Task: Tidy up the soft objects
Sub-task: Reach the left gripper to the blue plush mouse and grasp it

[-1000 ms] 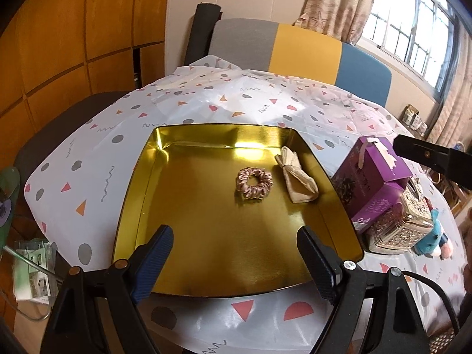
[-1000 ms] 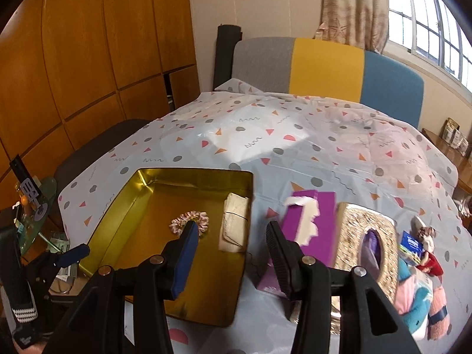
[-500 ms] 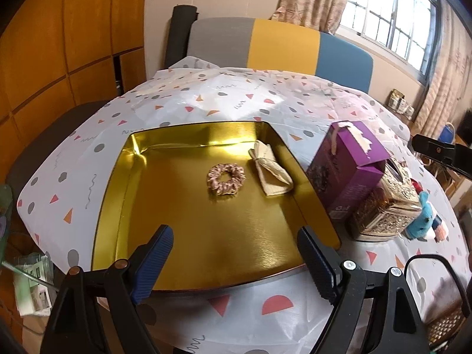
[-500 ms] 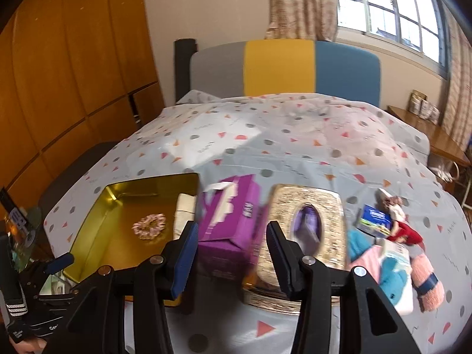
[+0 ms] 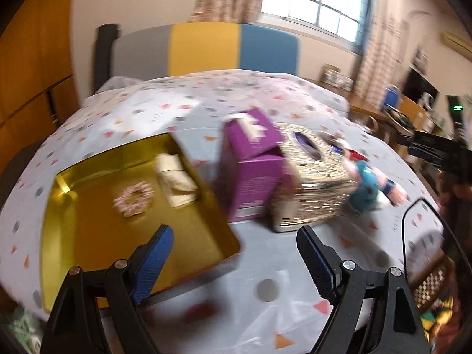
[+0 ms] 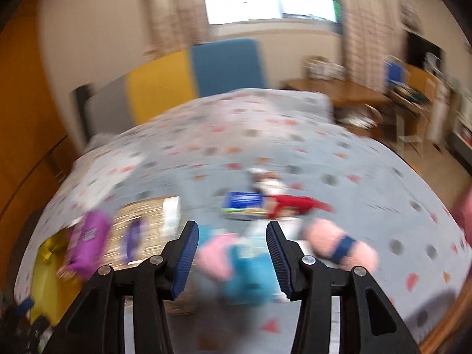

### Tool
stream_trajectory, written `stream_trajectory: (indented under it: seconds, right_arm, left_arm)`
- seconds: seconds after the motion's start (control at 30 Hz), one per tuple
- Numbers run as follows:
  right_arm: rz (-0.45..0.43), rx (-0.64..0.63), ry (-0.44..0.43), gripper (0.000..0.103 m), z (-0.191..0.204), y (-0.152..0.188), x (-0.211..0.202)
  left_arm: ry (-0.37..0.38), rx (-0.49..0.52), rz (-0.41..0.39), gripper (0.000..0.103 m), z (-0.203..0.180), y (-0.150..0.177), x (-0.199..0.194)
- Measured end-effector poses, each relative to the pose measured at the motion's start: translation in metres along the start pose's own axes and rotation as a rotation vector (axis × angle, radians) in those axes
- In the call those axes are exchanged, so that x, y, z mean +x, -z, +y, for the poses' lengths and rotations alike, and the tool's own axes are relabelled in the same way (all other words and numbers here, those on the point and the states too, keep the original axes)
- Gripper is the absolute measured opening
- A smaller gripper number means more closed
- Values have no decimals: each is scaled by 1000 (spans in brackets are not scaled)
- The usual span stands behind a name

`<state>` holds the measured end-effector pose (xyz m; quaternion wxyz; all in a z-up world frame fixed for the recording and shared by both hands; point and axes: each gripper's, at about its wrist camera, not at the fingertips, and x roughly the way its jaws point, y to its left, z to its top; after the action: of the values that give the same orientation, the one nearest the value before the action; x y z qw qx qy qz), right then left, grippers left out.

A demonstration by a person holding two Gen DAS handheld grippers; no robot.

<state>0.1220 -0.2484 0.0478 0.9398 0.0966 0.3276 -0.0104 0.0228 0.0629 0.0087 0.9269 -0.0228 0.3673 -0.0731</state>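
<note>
Both views swung rightward from the shallow gold metal tray (image 5: 88, 221) toward the heap of pink and teal plush toys (image 6: 244, 262). Right gripper (image 6: 232, 247) now aimed over that heap, jaws narrow, nothing between the pads. Left gripper (image 5: 234, 259) wide and empty, tray ahead-left. Probably next pick: one plush. Pink scrunchie (image 5: 134, 197) and beige cloth pouch (image 5: 176, 180) already in tray. Heavy blur; plush shapes unclear, heap partly hidden behind gold glitter tissue box (image 5: 312, 183).

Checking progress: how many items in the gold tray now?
2: a pink scrunchie mid-tray and a beige folded cloth beside it, by the gold tray wall nearest the purple box.
</note>
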Motion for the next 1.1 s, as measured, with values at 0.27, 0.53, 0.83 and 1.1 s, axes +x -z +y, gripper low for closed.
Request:
stream_trajectory:
  seconds: [0.27, 0.53, 0.83, 1.1]
  right_arm:
    - [-2, 250, 200, 48, -109, 14, 20]
    - [-22, 456, 87, 62, -148, 26, 10]
    - [-34, 485, 22, 62, -147, 25, 12]
    - [-20, 486, -26, 62, -146, 25, 15]
  left_arm:
    - [166, 149, 29, 74, -80, -29, 20]
    - [296, 261, 101, 65, -172, -51, 58]
    - [215, 390, 172, 65, -243, -57, 127]
    - [95, 482, 185, 39, -266, -43, 178]
